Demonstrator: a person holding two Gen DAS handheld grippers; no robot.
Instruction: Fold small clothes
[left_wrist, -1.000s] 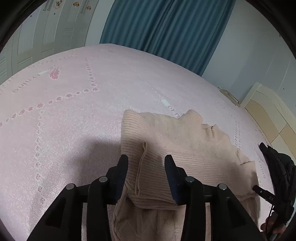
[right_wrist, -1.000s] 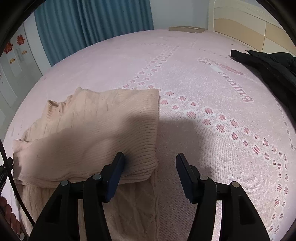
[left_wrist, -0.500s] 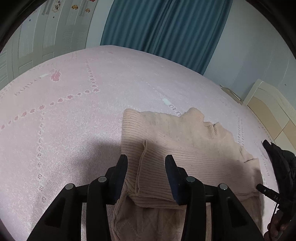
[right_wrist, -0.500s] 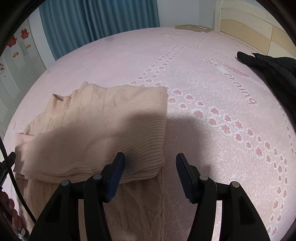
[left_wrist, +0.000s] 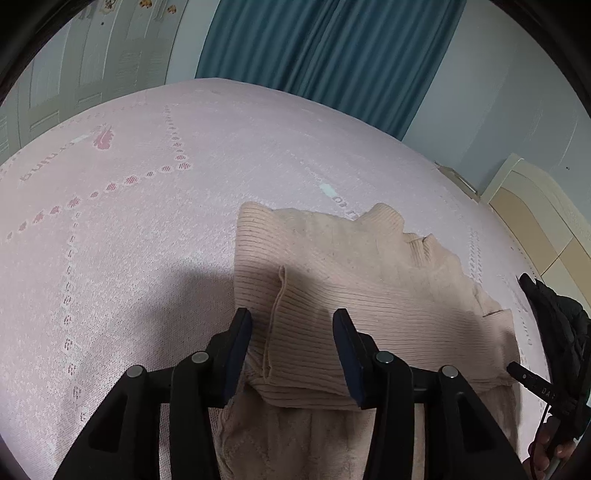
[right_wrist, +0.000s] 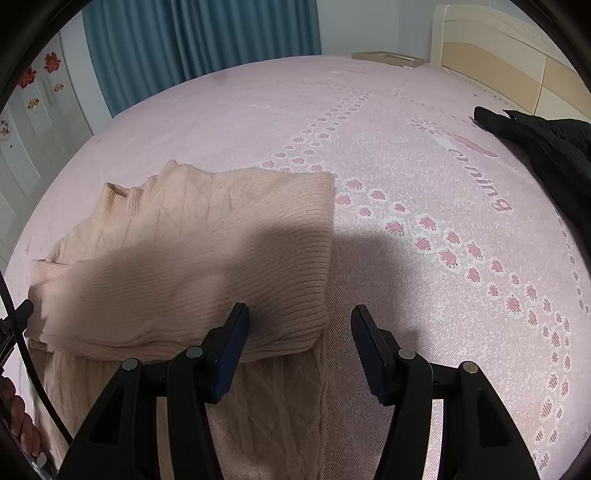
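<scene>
— Nearest first: left gripper (left_wrist: 291, 341) low over the folded edge of the sweater (left_wrist: 354, 280), jaws opening, ribbed fold lying between them but no pad pressing on it. Holding nothing, by the look of it.

— And the right gripper (right_wrist: 300, 341)?

— Parted about halfway, empty; inner finger over the corner of the same fold, outer finger over bare bed (right_wrist: 424, 302). No grip there either.

— Where exactly is the sweater?

— Flat on the pink bedspread, lower half doubled up over the body, collar (right_wrist: 118, 192) at the far end. Beyond that, a black jacket (right_wrist: 546, 147) well apart near the headboard (right_wrist: 517, 48), then blue curtains (left_wrist: 332, 55).

— How to handle?

— Probably soft, thick and limp — light, no stiffness, likely to sag and drag on the bedspread if lifted from one point. Not fragile, not slippery. Best taken at the two near corners of the doubled edge, both layers pinched together, one corner per gripper.
</scene>
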